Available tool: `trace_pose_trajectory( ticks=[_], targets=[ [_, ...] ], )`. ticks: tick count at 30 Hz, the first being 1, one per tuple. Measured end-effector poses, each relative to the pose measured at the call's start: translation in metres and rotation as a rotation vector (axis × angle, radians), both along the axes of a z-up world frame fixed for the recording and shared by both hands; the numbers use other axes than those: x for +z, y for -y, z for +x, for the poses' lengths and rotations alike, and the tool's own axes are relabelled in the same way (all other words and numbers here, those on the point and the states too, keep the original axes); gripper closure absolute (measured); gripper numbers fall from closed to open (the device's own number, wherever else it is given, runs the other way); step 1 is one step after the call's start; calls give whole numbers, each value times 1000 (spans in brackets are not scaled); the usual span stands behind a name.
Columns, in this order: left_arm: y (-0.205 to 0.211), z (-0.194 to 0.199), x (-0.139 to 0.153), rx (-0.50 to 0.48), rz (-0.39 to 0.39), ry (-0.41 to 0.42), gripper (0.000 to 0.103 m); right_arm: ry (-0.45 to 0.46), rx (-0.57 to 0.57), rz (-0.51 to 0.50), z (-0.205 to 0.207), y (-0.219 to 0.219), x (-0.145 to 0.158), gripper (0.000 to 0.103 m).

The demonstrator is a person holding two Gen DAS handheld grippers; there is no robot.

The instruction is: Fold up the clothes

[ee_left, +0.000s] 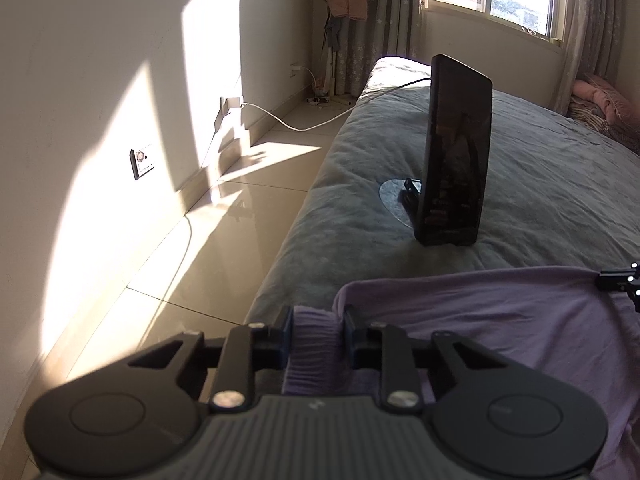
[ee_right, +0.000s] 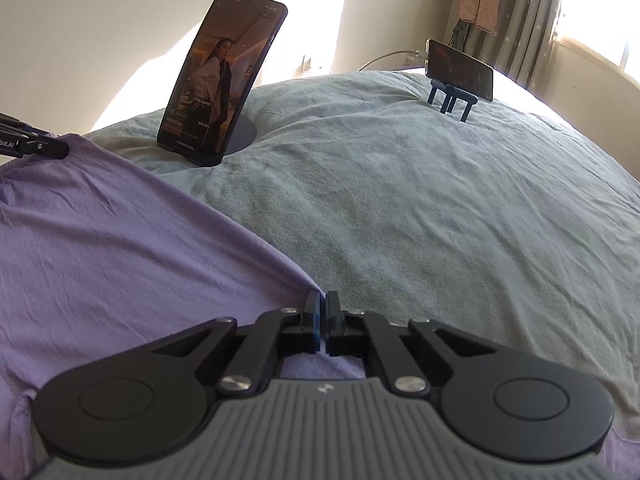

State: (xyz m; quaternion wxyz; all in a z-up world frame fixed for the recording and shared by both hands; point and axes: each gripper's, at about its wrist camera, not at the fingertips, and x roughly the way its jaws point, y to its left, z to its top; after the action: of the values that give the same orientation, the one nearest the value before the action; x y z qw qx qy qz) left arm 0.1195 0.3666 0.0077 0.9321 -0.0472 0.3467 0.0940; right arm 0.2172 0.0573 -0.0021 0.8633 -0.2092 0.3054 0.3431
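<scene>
- Lilac thin cotton garment [ee_right: 132,240] lies spread on the near part of the grey-green bed [ee_right: 440,220]
- Left tongs [ee_left: 316,332] pinch its ribbed hem
- Right tongs [ee_right: 322,322], pressed together, pinch its edge

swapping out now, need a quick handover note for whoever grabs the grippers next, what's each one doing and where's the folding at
Left gripper: jaws either side of a bunched ribbed edge of the purple garment; pads look to be on the cloth, but a firm grip isn't certain.
Right gripper: shut on the garment's far edge, at its corner.
Garment: spread on the grey bed, both grippers at its far side.
Nearby: upright phone on a round stand close behind the garment; second phone on a stand further back.
Done: both edges reached.
Left: no fold visible yet; confirm left grip, then lift and fold, keeping clear of the near phone.
</scene>
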Motion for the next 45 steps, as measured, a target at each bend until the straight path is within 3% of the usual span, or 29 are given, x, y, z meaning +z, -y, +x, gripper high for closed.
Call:
trace_pose_trajectory(
  ticks=[13, 24, 33, 45],
  targets=[
    [4, -52, 38, -33, -62, 98, 79, 206, 2, 12, -85, 29, 69, 102],
    [9, -118, 54, -42, -95, 174, 79, 314, 55, -18, -189, 50, 89, 102],
    [3, -165, 44, -7, -136, 187, 79, 272, 163, -35, -257, 58, 75, 102],
    [-5, -203, 13, 49, -187, 149, 79, 128, 227, -43, -288, 54, 33, 103]
  ],
)
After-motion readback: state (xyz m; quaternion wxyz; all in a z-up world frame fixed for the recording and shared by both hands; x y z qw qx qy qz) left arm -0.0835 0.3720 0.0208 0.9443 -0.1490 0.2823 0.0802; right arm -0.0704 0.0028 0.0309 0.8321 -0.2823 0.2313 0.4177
